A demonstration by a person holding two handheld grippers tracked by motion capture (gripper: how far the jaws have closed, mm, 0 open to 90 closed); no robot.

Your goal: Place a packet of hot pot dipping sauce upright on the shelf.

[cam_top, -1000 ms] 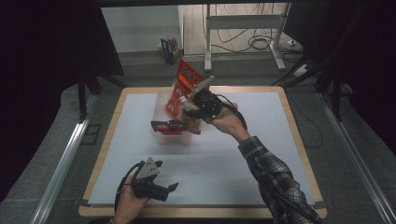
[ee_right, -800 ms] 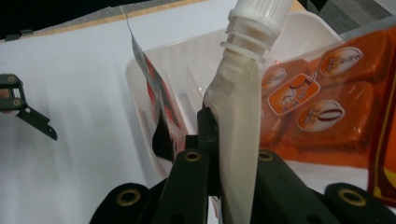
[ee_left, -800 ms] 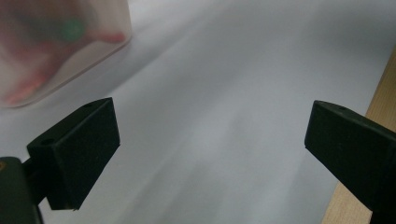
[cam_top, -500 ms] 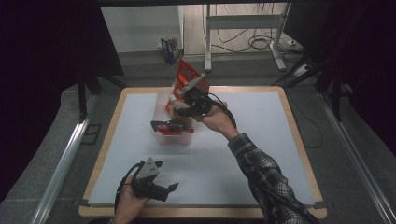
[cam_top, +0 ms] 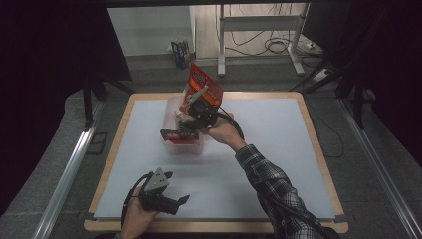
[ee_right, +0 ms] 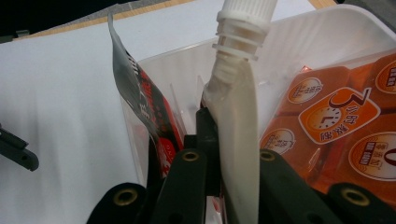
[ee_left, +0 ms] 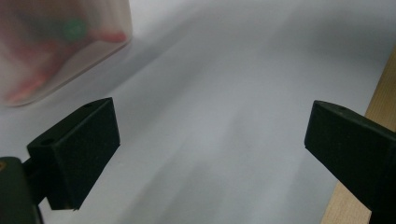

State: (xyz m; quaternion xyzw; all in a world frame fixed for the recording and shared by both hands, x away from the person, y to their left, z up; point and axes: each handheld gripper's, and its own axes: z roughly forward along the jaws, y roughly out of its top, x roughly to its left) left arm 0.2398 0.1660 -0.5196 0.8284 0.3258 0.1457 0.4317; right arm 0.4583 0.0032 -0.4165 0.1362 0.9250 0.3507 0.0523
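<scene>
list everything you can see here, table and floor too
table: 1, white top with a wooden rim, centre of the high view
clear bin: 1, see-through plastic, far left part of the table
orange packets: a few, count unclear, orange with a clock print, inside the bin
red bag: 1, red and orange, upright at the bin's far end
spouted pouch: 1, whitish with a white screw cap, clamped in the right gripper above the bin
small box: 1, dark, on the floor beyond the table
metal stand: 1, grey, floor behind the table, cables beside it
left gripper: 1, black, jaws apart, near edge of the table
right gripper: 1, black, over the bin
plaid sleeve: 1, dark check, right arm
</scene>
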